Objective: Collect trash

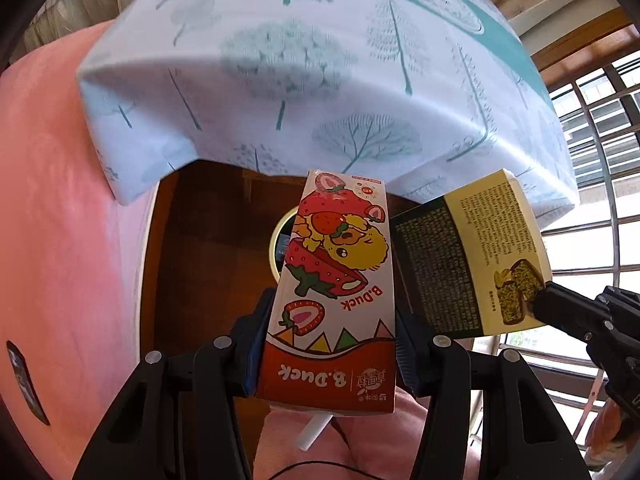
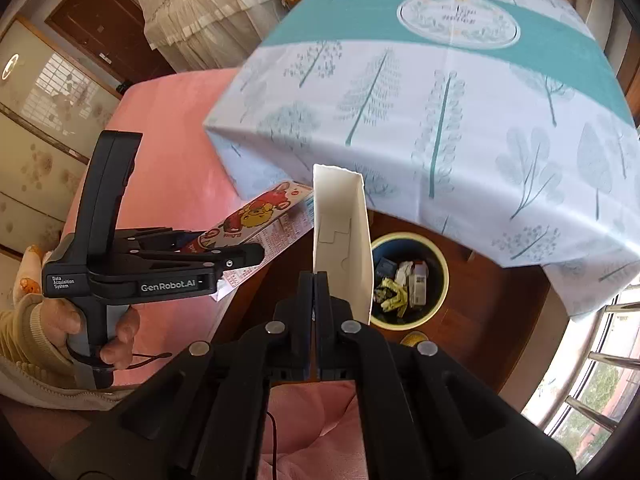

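Only the right wrist view shows the person's hand [image 2: 80, 328] on the left gripper [image 1: 330, 344], whose fingers clamp the strawberry carton [image 1: 336, 280], its long axis pointing away. Right of it, the right gripper [image 2: 316, 292], fingers closed, pinches the yellow box [image 1: 476, 256] by one wall, open end up, over the trash bin [image 2: 442, 292] under the table [image 2: 460, 120] edge.
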Motion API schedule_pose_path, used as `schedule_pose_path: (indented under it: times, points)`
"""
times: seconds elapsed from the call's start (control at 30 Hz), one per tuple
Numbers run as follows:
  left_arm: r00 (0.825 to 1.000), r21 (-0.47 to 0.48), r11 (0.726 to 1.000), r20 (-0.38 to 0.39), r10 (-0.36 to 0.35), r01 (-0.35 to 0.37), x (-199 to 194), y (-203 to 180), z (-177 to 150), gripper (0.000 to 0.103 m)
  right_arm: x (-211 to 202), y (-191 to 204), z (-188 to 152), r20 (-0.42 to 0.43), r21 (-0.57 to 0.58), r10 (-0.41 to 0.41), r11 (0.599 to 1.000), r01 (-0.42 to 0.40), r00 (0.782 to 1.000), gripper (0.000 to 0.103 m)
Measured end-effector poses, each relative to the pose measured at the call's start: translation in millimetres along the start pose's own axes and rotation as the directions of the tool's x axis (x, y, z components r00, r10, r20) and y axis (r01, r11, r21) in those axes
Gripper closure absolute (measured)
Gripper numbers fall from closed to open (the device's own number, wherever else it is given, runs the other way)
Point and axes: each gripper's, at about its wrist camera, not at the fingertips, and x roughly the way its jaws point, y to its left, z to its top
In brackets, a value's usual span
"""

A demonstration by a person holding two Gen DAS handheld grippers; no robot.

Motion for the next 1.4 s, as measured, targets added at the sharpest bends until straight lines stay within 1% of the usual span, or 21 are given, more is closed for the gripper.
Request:
schedule_pose_path:
  times: [0.1,0.2,0.27,0.37,0.53,0.7,0.77,0.8,0.83,0.87,0.9,0.93,0.97,1.1,1.17,1.27,1.37,1.4]
  points:
    - [1.0,-0.012,1.0,-0.011,0.01,-0.01,46.0,3.2,-13.3,0.05,38.6,-2.9,-24.0,-0.045,-0.011,-0.028,1.0,0.027,0.999,0.103]
    - [1.0,-0.032,0.999,-0.018,0.018,-0.019,92.9,10.4,-21.8,0.05,83.7,-21.2,-34.2,-0.076,-0.009,-0.062,0.998,0.062,0.995,0.103]
    - [1.0,-0.049,0.999,-0.022,0.018,-0.019,120.8,13.5,-22.3,0.05,115.0,-33.4,-46.1,-0.096,-0.002,-0.087,0.996,0.087,0.992,0.103]
    - [1.0,-0.079,0.997,-0.024,-0.001,-0.001,158.7,23.3,-22.2,0.05,160.2,-54.0,-59.3,-0.121,0.024,-0.111,0.993,0.115,0.986,0.103]
    - [1.0,-0.075,0.997,-0.022,-0.012,0.011,215.6,33.7,-17.1,0.05,229.2,-84.4,-75.4,-0.151,0.043,-0.148,0.987,0.156,0.977,0.103]
    - [0.999,-0.057,0.998,-0.036,0.011,-0.013,260.0,35.6,-12.3,0.049,279.6,-108.5,-86.4,-0.183,0.042,-0.179,0.981,0.189,0.967,0.103]
    - [0.999,-0.059,0.998,-0.047,0.014,-0.016,274.3,35.7,-7.6,0.049,293.2,-119.3,-87.4,-0.186,0.051,-0.188,0.978,0.201,0.964,0.103]
    - [0.998,-0.065,0.998,-0.056,0.011,-0.014,282.1,37.9,-5.5,0.049,300.8,-124.3,-82.4,-0.187,0.062,-0.188,0.977,0.202,0.964,0.103]
    - [0.998,-0.072,0.997,-0.067,0.006,-0.011,289.6,40.9,-1.6,0.046,305.2,-128.3,-80.1,-0.186,0.074,-0.186,0.976,0.203,0.965,0.103]
    - [0.997,-0.079,0.997,-0.077,-0.003,-0.004,293.1,42.6,-0.5,0.038,309.0,-131.8,-81.6,-0.186,0.084,-0.188,0.975,0.206,0.964,0.103]
    - [0.997,-0.084,0.996,-0.08,-0.007,0.0,296.7,44.2,1.0,0.033,313.4,-143.5,-74.2,-0.187,0.092,-0.193,0.973,0.212,0.963,0.103]
    - [0.997,-0.084,0.996,-0.077,-0.007,0.001,300.1,45.4,2.9,0.021,316.0,-146.6,-75.5,-0.188,0.101,-0.194,0.971,0.215,0.963,0.103]
    - [0.997,-0.083,0.997,-0.072,-0.006,0.0,301.9,45.9,3.7,0.017,319.9,-151.0,-72.3,-0.19,0.11,-0.188,0.971,0.211,0.964,0.103]
    - [0.997,-0.062,0.998,-0.072,0.003,-0.007,304.2,45.9,5.4,0.015,325.9,-162.8,-69.4,-0.204,0.14,-0.182,0.967,0.213,0.962,0.103]
    - [0.998,-0.058,0.998,-0.068,0.008,-0.012,301.9,44.0,6.1,0.015,327.9,-166.3,-70.2,-0.204,0.161,-0.168,0.966,0.202,0.964,0.103]
    - [0.998,-0.053,0.998,-0.053,0.024,-0.026,293.9,42.2,6.6,0.015,329.1,-170.5,-68.4,-0.195,0.175,-0.157,0.966,0.192,0.968,0.103]
    - [0.999,-0.054,0.998,-0.032,0.035,-0.037,276.9,40.8,3.6,0.014,326.9,-169.1,-67.3,-0.181,0.179,-0.154,0.966,0.187,0.971,0.103]
    - [0.999,-0.051,0.998,-0.023,0.028,-0.03,269.1,40.2,2.0,0.014,324.1,-168.1,-66.5,-0.175,0.182,-0.153,0.966,0.185,0.973,0.103]
